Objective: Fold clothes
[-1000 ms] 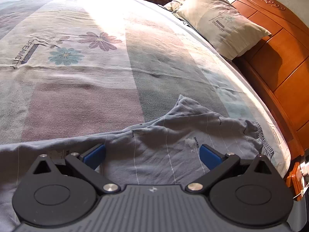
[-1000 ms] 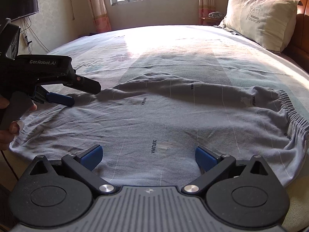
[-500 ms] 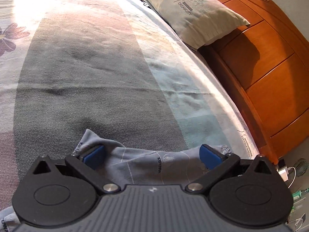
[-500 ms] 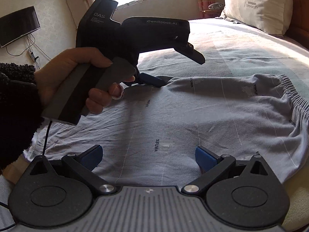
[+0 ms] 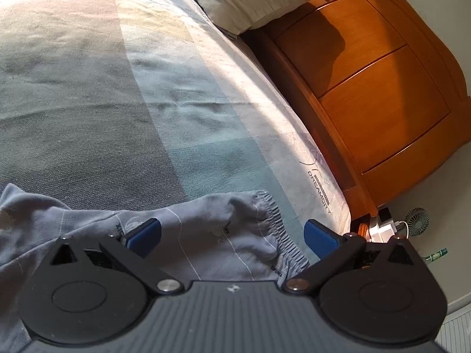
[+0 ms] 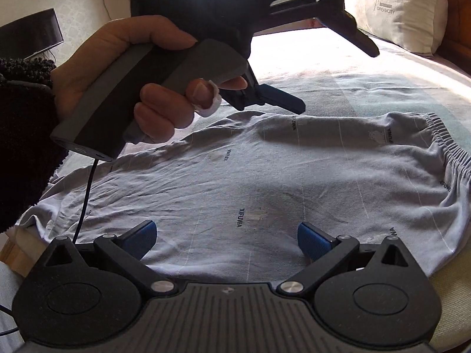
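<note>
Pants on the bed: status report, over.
Left gripper open, above the waistband. Right gripper open, low over the pants. Pants spread flat, unfolded. Nothing on them.

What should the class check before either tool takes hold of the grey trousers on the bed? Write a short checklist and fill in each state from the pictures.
1. Left tool open: ok, blue pads wide apart.
2. Right tool open: ok, nothing between its pads.
3. Grey printed trousers lying flat on the striped bedsheet: ok, though creased at the left end.
4. Elastic waistband in front of the left tool: ok, between its pads in view.
5. Left tool touching the cloth: cannot tell; from the right wrist it appears raised.
6. Cream pillow clear of the trousers: ok.
</note>
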